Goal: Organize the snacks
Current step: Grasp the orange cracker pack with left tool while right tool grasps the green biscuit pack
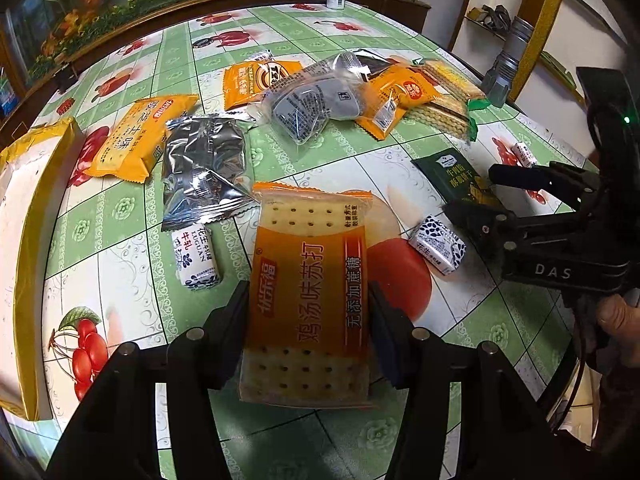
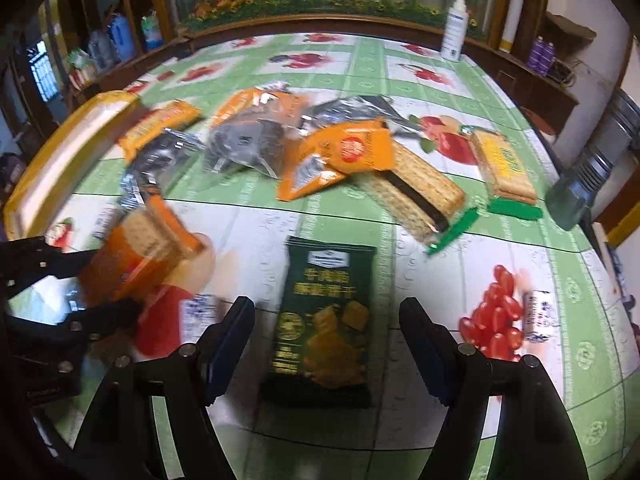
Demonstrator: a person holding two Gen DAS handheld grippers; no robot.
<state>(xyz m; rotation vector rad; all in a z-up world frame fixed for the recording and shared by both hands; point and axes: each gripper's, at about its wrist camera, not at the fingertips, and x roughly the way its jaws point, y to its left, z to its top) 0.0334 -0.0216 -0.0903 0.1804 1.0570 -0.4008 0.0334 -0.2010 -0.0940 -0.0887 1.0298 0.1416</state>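
Observation:
My left gripper (image 1: 310, 316) is shut on an orange soda cracker pack (image 1: 308, 296) and holds it above the table; it also shows in the right wrist view (image 2: 140, 256), blurred, at the left. My right gripper (image 2: 326, 344) is open, its jaws on either side of a dark green snack packet (image 2: 324, 320) that lies flat on the table. In the left wrist view the right gripper (image 1: 476, 190) is over that green packet (image 1: 456, 176). A heap of orange, silver and clear snack packs (image 1: 312, 96) lies in the middle.
A yellow-rimmed box (image 1: 24, 216) stands at the left edge. Small white candy rolls (image 1: 196, 256) (image 1: 438, 244) (image 2: 538, 316) lie on the green fruit-print tablecloth (image 1: 132, 292). Two cracker packs with green ends (image 2: 420, 196) (image 2: 504, 168) lie right. A white bottle (image 2: 454, 28) stands at the back.

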